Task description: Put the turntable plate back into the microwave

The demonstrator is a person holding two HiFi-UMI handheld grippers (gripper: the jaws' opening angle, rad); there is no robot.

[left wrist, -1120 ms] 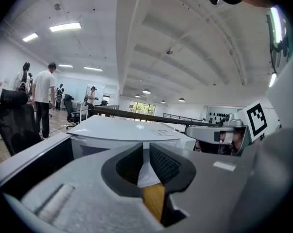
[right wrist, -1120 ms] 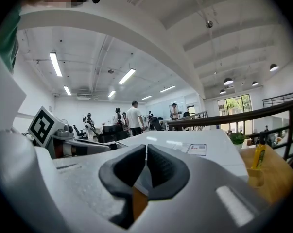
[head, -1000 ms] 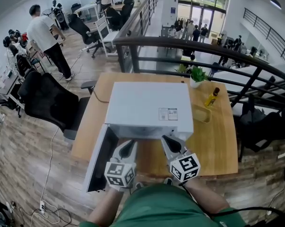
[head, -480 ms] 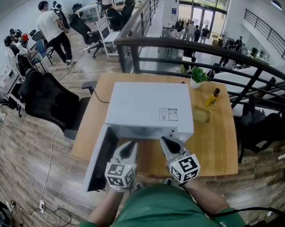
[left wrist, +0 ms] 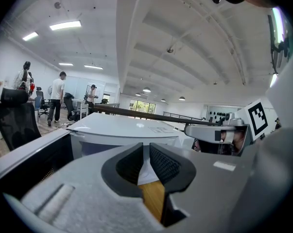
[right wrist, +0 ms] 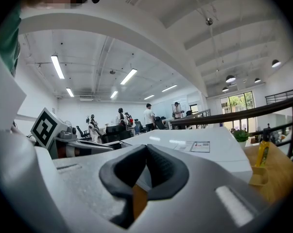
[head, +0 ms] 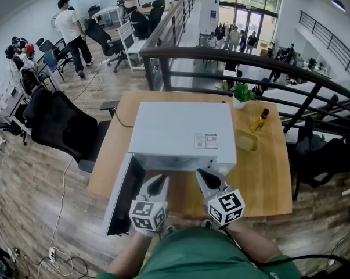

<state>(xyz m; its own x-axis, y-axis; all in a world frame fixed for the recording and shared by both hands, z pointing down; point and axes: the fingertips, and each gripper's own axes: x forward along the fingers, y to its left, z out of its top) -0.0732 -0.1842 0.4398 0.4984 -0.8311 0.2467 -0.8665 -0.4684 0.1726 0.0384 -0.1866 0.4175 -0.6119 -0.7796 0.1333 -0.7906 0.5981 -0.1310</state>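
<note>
In your head view the microwave [head: 183,133] sits on the wooden table [head: 262,176], door [head: 120,197] swung open leftward, with your left gripper [head: 161,179] and right gripper [head: 201,173] just before it; the left gripper view shows jaws closed and empty, the right gripper view likewise; the turntable plate can't be made out.

- A light wooden table [head: 267,173] carries a small green plant in a white pot [head: 242,93] at its far edge.
- A yellow bottle with a dark cap [head: 259,120] stands near a pale yellow translucent box [head: 247,140].
- A black office chair [head: 61,124] stands left of the table.
- A black metal railing [head: 250,60] runs behind it.
- A person in a white shirt [head: 70,31] is far away, at the left.
</note>
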